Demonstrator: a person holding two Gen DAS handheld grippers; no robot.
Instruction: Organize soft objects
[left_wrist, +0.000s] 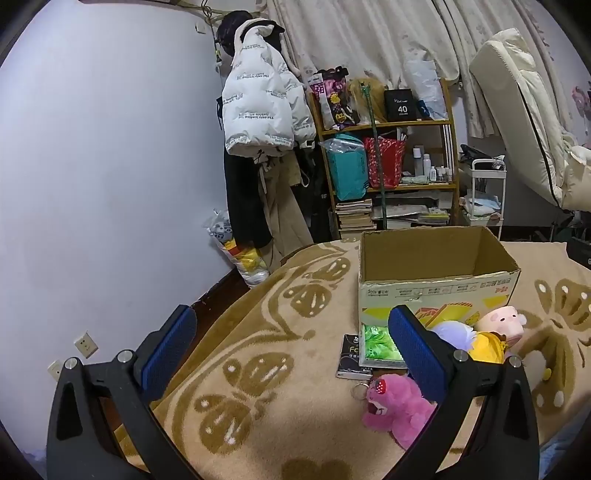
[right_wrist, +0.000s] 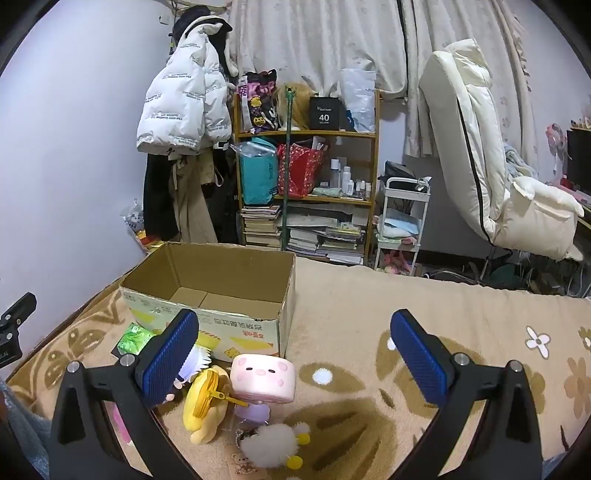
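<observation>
Our right gripper (right_wrist: 293, 356) hangs spread and empty, the pink pig plush (right_wrist: 263, 376) just left of centre between its fingers, cardboard box (right_wrist: 207, 291) behind; our left gripper (left_wrist: 291, 354), also spread, sits farther off

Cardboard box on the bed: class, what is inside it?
The right wrist view shows only bare bottom flaps inside the cardboard box; no toys. The near wall hides the front strip of its floor. Both grippers, left and right, are open.

Read "40" in white on black box (left_wrist: 402, 105) (right_wrist: 324, 113) atop shelf. Made out "Fo" on dark booklet (left_wrist: 351, 354). Print on cardboard box (left_wrist: 436, 291) and white jacket (left_wrist: 258, 107) too small to read.
</observation>
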